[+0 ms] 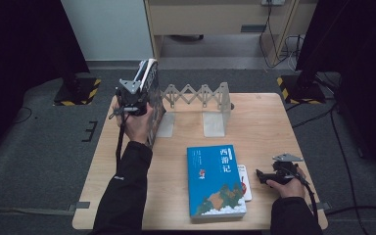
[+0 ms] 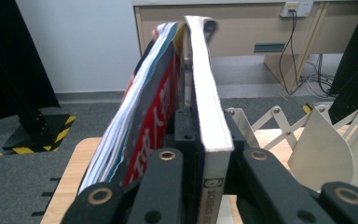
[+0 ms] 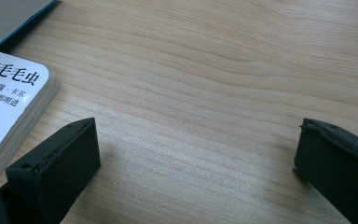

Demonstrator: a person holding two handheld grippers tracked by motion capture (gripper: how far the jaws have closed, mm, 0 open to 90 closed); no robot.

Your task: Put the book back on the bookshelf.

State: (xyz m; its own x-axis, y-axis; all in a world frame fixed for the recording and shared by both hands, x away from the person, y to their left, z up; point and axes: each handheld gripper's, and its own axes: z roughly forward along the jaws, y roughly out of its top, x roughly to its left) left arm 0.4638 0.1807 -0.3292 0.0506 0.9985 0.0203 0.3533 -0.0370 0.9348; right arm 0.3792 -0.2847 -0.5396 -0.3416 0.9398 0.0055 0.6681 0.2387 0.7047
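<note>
Gripping two books (image 1: 149, 93) upright at the surface's (image 1: 264, 122) far-left corner, left gripper (image 1: 129, 100) has its fingers clamped on them, spines down, long axis rising up and away, tops leaning slightly left. Books stand just beside the folding rack (image 1: 200, 98). Right gripper (image 1: 269, 175) rests low, fingers apart over bare wood, near a small white book (image 3: 9, 102) and the flat blue book (image 1: 215, 181).

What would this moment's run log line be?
left gripper: shut on upright book | right gripper: open, on table | blue book: flat
</note>
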